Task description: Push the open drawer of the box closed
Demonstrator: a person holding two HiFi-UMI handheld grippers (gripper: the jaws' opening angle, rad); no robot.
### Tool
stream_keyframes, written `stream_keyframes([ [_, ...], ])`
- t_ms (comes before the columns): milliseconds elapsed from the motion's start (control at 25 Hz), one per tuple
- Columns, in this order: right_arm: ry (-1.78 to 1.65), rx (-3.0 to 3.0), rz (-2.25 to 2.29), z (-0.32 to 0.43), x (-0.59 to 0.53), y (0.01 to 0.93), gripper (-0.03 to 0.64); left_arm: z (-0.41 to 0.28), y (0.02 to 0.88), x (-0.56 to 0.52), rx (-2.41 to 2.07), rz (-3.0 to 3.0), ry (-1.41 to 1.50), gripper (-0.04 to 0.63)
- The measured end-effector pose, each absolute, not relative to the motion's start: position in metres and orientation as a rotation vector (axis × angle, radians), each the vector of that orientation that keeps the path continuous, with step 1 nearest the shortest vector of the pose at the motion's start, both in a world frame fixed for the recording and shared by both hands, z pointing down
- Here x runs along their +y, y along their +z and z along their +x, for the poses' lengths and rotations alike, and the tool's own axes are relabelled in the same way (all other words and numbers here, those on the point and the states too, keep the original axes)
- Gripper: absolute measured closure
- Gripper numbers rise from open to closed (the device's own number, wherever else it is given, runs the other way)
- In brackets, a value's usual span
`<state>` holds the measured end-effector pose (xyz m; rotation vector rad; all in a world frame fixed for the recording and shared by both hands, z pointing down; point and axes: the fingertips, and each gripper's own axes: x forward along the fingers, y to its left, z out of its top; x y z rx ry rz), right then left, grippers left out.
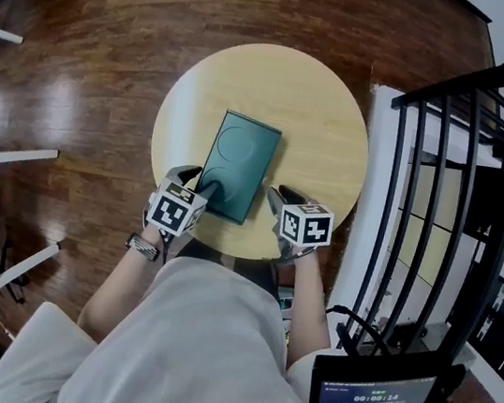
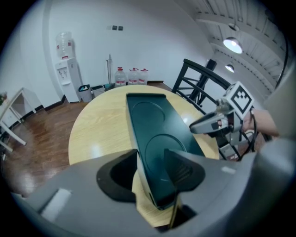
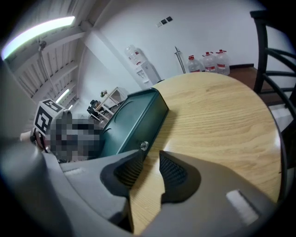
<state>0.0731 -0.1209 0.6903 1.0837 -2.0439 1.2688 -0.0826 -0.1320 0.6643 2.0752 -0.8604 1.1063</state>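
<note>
Flat dark-green box (image 1: 239, 161), small silver knob (image 3: 144, 145), round wooden table (image 1: 332, 114)

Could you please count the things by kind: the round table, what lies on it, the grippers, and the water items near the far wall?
Round table: 1
Green box: 1
Grippers: 2, the left gripper and the right gripper
Water bottles on the floor: 3
Water dispenser: 1
Total: 8
</note>
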Motion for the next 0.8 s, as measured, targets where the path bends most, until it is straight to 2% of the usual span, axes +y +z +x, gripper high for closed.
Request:
stream_keyframes([
  [360, 1.061, -2.068, 1.284, 0.108, -0.150, 0.624, 0.517, -0.052, 0.604, -0.183, -0.956, 2.278, 0.994, 0.410],
  [520, 1.060, -2.073, 1.384, 0.117, -0.160, 0.592, 0.518, -0.031, 0.571, -0.200, -0.969, 2.378, 0.923, 0.431],
  [800, 0.848, -2.189, 1.530, 0.131, -0.178, 0.509, 0.518, 0.000, 0.495, -0.214, -0.971, 2.539, 0.708, 0.470],
])
